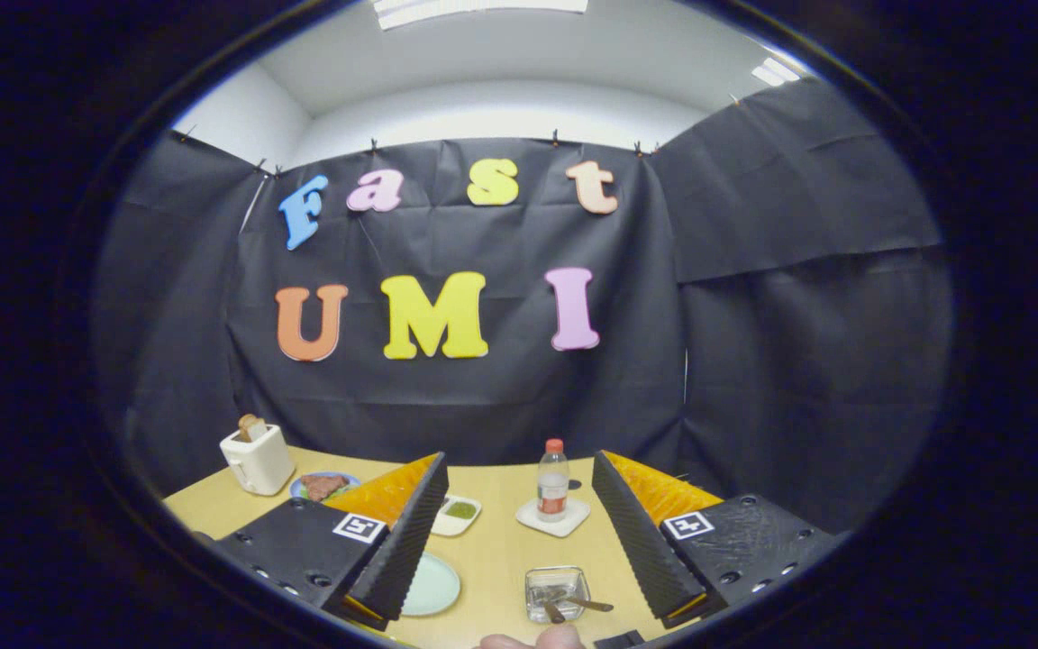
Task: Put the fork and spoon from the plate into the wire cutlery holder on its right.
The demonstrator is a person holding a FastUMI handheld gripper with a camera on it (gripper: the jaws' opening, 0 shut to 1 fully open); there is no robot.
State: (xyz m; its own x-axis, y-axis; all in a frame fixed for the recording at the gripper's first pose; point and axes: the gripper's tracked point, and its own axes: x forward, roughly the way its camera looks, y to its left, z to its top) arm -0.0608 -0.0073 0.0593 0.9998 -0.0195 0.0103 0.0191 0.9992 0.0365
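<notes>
The wire cutlery holder (557, 593) sits on the table (501, 541) low between the wide-spread fingers of the gripper (519, 550), with utensil handles poking from it. The jaws grip nothing. The pale plate (433, 586) lies beside the left finger, seemingly bare, so the transfer looks finished.

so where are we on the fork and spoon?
Looks done: both utensils sit in the wire cutlery holder, handles poking out. The pale plate beside it looks bare, though a finger hides part. In hand: nothing, the gripper is open above the table. Left: apparently nothing.
</notes>
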